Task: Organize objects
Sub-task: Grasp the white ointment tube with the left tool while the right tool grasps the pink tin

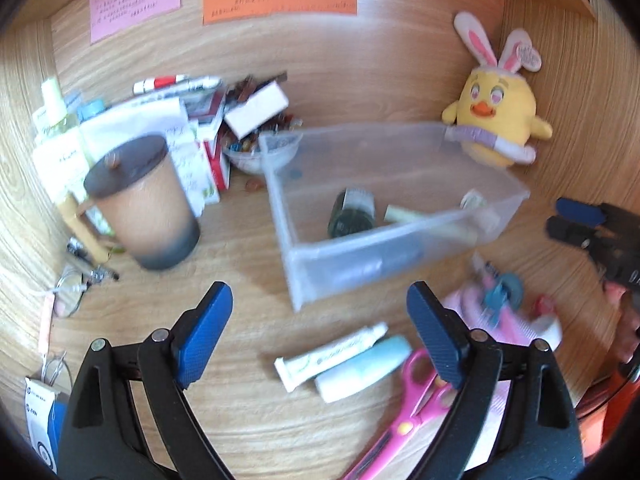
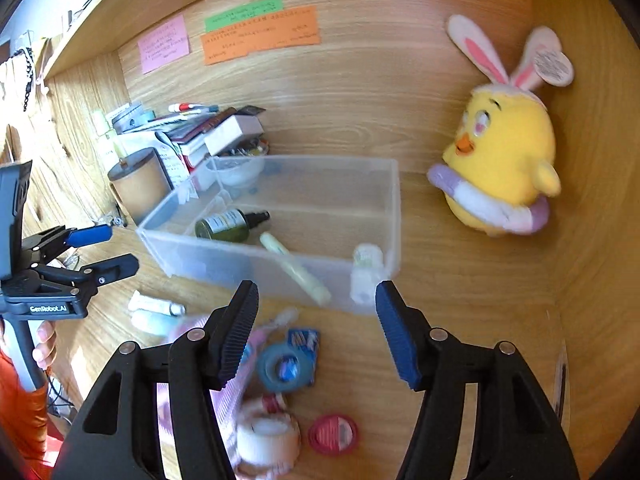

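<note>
A clear plastic bin (image 1: 340, 264) (image 2: 208, 260) stands mid-desk and holds a dark green spray bottle (image 2: 228, 224), a pale yellow tube (image 2: 296, 268) and a small white bottle (image 2: 366, 272). My left gripper (image 1: 320, 332) is open with nothing in it, hovering in front of the bin above a white tube (image 1: 332, 356), a light blue bottle (image 1: 364, 368) and pink scissors (image 1: 408, 412). My right gripper (image 2: 318, 330) is open too, empty, over a blue tape roll (image 2: 280, 368). A white tape roll (image 2: 268, 440) and a red round lid (image 2: 334, 434) lie nearer.
A yellow plush chick (image 2: 500, 168) leans in the back right corner. A lidded brown cup (image 1: 148, 200) stands left of the bin, with stacked books, boxes and a bowl (image 1: 260, 152) behind. Wooden walls close the back and right. Glasses (image 1: 72, 292) lie at the left.
</note>
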A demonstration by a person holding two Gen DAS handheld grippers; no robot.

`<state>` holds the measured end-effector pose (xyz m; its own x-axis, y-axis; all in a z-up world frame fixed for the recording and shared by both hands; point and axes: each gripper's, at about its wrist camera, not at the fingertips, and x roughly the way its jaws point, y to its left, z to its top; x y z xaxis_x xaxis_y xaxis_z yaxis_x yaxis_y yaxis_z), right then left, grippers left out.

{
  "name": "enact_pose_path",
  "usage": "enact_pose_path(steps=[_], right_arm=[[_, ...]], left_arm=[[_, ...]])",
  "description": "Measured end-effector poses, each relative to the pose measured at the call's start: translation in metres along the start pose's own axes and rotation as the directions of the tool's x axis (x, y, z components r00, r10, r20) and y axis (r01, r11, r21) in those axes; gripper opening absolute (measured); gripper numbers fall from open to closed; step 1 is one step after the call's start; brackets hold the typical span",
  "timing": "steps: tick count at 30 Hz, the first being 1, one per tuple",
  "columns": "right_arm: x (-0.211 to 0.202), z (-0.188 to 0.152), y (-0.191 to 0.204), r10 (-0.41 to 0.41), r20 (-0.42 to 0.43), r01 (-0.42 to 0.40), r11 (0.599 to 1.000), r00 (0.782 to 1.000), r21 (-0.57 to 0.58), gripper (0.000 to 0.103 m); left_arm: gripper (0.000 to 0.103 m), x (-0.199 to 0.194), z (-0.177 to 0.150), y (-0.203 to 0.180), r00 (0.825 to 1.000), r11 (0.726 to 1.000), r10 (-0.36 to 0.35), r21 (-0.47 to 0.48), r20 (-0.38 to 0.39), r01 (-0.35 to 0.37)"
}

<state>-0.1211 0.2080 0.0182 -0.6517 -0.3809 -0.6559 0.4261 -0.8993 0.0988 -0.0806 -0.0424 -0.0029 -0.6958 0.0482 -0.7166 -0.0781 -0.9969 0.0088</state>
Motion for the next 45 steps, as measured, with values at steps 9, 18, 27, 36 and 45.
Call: enact_pose_path(steps=[9,18,27,36,45], right_arm=[[0.000,-0.045,-0.016,-0.016,-0.100,0.021,0.999,0.995,0.050,0.057],[0.004,-0.073,-0.021,0.001,-0.157,0.017,0.993,0.988,0.114,0.057],[0.004,-0.077,-0.024,-0.014,-0.171,0.032,0.994,0.985,0.104,0.055],[0.014,-0.075,-0.013,0.014,-0.189,-0.004,0.999,0.982,0.050,0.034],[0.010,-0.078,-0.009,0.008,-0.219,-0.006,1.000,0.976,0.007,0.032]], left_arm=[[0.061,0.039,-0.021,0.018,0.986,0.998,-0.059,-0.012,-0.159,0.058],[0.054,0.045,-0.028,0.006,0.974,0.990,-0.114,0.057,-0.194,0.127],[0.029,0.049,-0.024,0.012,0.980,0.996,-0.063,0.046,-0.187,0.072],[0.015,0.037,-0.032,0.017,0.989,0.999,-0.030,0.037,-0.147,0.036],[0.015,0.025,-0.037,0.018,0.992,1.000,-0.011,0.013,-0.127,0.012]])
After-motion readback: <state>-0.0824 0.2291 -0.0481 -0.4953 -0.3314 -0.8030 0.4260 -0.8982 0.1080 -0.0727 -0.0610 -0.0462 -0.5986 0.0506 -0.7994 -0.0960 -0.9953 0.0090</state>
